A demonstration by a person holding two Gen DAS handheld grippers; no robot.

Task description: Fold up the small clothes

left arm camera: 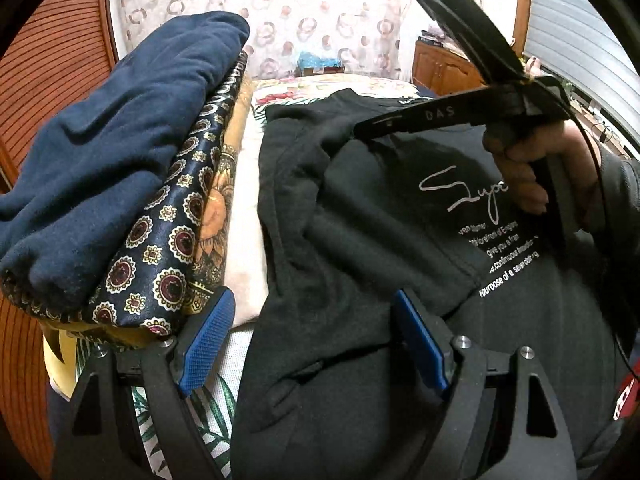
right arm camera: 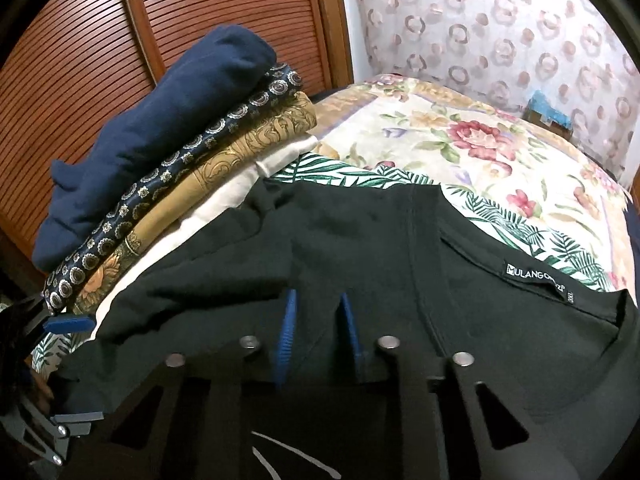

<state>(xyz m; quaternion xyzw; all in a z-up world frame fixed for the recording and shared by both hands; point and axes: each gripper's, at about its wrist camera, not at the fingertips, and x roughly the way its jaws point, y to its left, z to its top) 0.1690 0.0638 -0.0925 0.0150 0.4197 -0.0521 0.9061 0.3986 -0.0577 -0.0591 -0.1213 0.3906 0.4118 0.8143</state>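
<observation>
The black T-shirt (right arm camera: 360,248) is spread on the bed (right arm camera: 500,152). A fold of it is pinched by the right gripper (right arm camera: 318,320). The left gripper (left arm camera: 316,344) is held spread over the shirt, gripping nothing.

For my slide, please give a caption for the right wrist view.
Right gripper pinches the black T-shirt near its collar, beside a stack of folded clothes on the floral bedspread.

Bed (right arm camera: 500,152): black T-shirt (right arm camera: 360,248), folded stack (right arm camera: 168,168).
</observation>
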